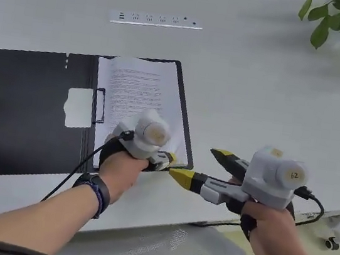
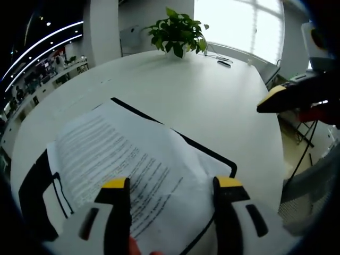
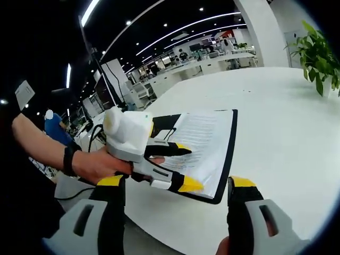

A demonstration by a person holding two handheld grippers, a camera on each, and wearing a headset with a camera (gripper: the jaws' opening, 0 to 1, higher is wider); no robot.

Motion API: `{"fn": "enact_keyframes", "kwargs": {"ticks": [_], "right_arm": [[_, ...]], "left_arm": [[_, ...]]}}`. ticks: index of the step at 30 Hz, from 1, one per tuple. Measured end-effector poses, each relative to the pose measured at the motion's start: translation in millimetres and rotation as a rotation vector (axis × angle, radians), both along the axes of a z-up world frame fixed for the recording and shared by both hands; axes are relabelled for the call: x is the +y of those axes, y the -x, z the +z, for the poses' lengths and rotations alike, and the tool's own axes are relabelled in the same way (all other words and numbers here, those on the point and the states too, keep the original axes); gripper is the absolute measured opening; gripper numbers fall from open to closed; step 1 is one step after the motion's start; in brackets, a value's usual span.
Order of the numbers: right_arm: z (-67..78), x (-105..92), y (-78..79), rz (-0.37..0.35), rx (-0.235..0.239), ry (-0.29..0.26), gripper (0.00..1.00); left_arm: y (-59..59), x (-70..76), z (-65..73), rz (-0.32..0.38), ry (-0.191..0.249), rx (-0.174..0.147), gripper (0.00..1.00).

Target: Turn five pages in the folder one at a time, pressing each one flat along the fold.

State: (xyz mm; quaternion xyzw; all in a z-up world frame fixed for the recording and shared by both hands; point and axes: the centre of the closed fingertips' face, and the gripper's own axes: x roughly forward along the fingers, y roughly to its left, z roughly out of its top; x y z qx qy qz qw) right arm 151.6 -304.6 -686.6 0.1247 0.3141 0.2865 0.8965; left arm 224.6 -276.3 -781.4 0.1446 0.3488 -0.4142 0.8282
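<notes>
I have the black folder (image 1: 25,120) lying open and flat on the white table (image 1: 258,83). Its spread runs left to right across my head view and its fold runs away from me, leaning slightly left at the far end. The printed page (image 1: 143,95) lies on the right half, long axis along the fold, with the text's top at the far end. The left half is bare black cover with a pale patch near the clip. My left gripper (image 2: 171,183) sits at the page's near right corner, jaws well apart, with the paper showing between them. I cannot tell whether either tip touches the sheet. My right gripper (image 1: 199,166) hangs just beside the folder's near right corner, off the table edge, jaws wide apart and holding nothing, pointing left toward the other gripper.
</notes>
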Motion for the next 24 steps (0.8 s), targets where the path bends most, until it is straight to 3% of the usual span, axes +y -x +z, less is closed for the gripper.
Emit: {"fn": "enact_keyframes", "kwargs": {"ticks": [4, 8, 15, 18, 24], "right_arm": [[-5.6, 5.2, -12.0, 0.005, 0.006, -0.039, 0.76], [-14.7, 8.1, -24.1, 0.024, 0.017, -0.038, 0.74], [-28.2, 8.7, -49.2, -0.006, 0.044, -0.108, 0.69], [-32.4, 10.5, -57.5, -0.026, 0.070, -0.172, 0.68], [-45.1, 14.5, -66.3, 0.002, 0.088, -0.174, 0.68]], "left_arm": [[-1.5, 3.4, 1.0, 0.013, 0.017, 0.012, 0.59], [-1.0, 5.6, 1.5, 0.018, 0.028, 0.014, 0.57], [-1.2, 5.2, 1.9, 0.017, 0.035, 0.021, 0.56], [-1.5, 5.7, 1.8, 0.014, 0.039, 0.023, 0.56], [-0.4, 8.0, 2.1, 0.006, 0.041, 0.027, 0.55]]}}
